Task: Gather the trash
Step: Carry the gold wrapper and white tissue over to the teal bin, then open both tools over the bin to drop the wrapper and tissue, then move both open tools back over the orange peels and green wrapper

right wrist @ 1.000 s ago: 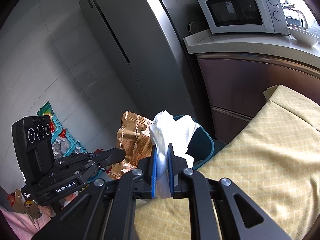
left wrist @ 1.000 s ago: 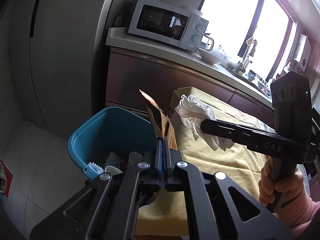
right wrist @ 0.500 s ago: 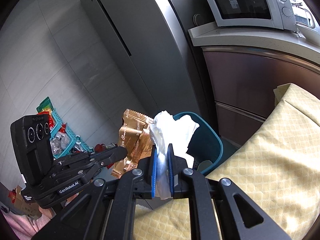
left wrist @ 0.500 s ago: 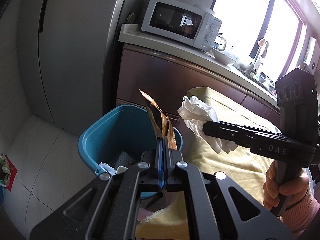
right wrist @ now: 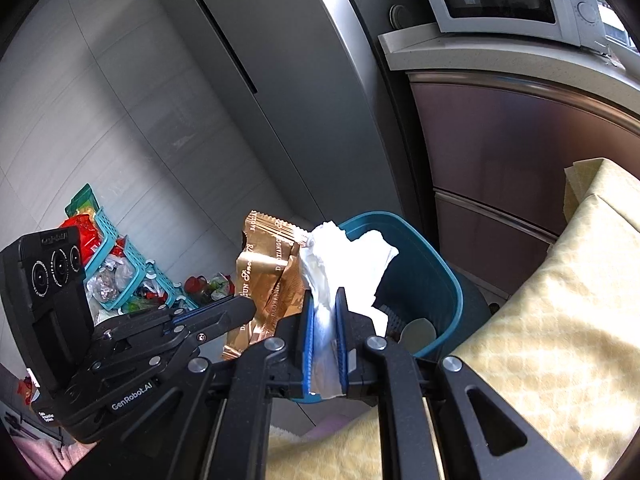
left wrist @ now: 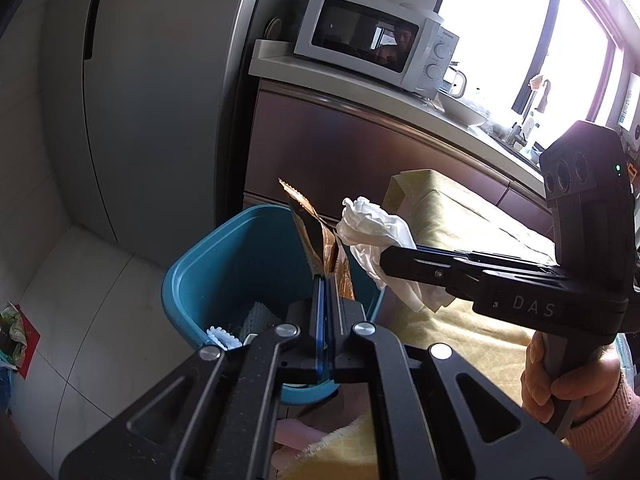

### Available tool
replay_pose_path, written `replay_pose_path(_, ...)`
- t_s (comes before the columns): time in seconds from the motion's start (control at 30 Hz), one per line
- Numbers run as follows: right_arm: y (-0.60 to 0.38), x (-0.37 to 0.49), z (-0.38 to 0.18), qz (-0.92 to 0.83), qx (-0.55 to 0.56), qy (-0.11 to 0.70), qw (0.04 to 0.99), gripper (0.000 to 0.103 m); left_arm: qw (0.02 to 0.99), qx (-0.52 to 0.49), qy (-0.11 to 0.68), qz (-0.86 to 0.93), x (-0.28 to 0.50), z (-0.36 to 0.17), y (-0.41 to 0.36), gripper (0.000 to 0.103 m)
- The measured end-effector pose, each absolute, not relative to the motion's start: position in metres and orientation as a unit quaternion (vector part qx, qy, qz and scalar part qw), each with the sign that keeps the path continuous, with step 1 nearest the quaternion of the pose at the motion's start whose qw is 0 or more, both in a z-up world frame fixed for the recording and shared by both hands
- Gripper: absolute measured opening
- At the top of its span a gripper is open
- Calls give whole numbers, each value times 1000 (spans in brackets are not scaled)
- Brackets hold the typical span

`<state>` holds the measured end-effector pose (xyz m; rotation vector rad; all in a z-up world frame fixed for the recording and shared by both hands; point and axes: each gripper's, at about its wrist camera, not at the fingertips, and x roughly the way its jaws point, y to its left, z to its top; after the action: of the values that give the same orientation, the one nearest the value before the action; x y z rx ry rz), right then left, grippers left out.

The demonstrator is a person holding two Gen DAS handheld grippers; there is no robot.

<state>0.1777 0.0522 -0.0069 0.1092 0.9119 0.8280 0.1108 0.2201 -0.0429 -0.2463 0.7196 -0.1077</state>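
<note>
A teal bin [left wrist: 224, 264] stands on the floor beside the yellow-clothed table [left wrist: 480, 240], with scraps in its bottom. My left gripper [left wrist: 326, 280] is shut on a gold-brown snack wrapper [left wrist: 312, 232], held upright over the bin's near rim. My right gripper [right wrist: 324, 296] is shut on a crumpled white tissue [right wrist: 344, 252] that hangs just above the bin [right wrist: 424, 280]. In the right wrist view the wrapper [right wrist: 268, 276] sits just left of the tissue, pinched by the left gripper [right wrist: 248, 308]. In the left wrist view the tissue [left wrist: 372, 228] sticks out of the right gripper [left wrist: 390, 256].
A grey fridge [left wrist: 160, 80] rises behind the bin. A counter [left wrist: 360, 80] carries a white microwave [left wrist: 372, 36]. A teal basket of packets [right wrist: 116, 268] stands on the floor at the left. A hand [left wrist: 568, 376] in a pink sleeve grips the right tool.
Both grippers have moved off the table edge towards and over the bin, sinking a little. The bin now lies under the wrapper and tissue. Both grips are unchanged.
</note>
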Motion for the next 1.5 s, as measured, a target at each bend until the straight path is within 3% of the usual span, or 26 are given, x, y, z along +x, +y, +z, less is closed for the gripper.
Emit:
replay_pose_path(0.67,78,197,-34,358,44,475,803,11,914,-129,384,-23,141,-77,230,2)
replay_pose_path(0.93,87,201,-41,344,42,486,803,16,908,-135,395,-23,157,-91,231,3)
replay_pose_path(1.13,85,203,-43,338,47,489,803,24,903,-135,407,-17,165,-104,229,24)
replay_pose_path(1.33,74,202,-42,339,55,486,804,26,905,-139,402,-16,159,-106,230,28)
replay_pose_path(1.5,64,196,-37,345,61,475,807,26,914,-133,384,-18,147,-94,228,37)
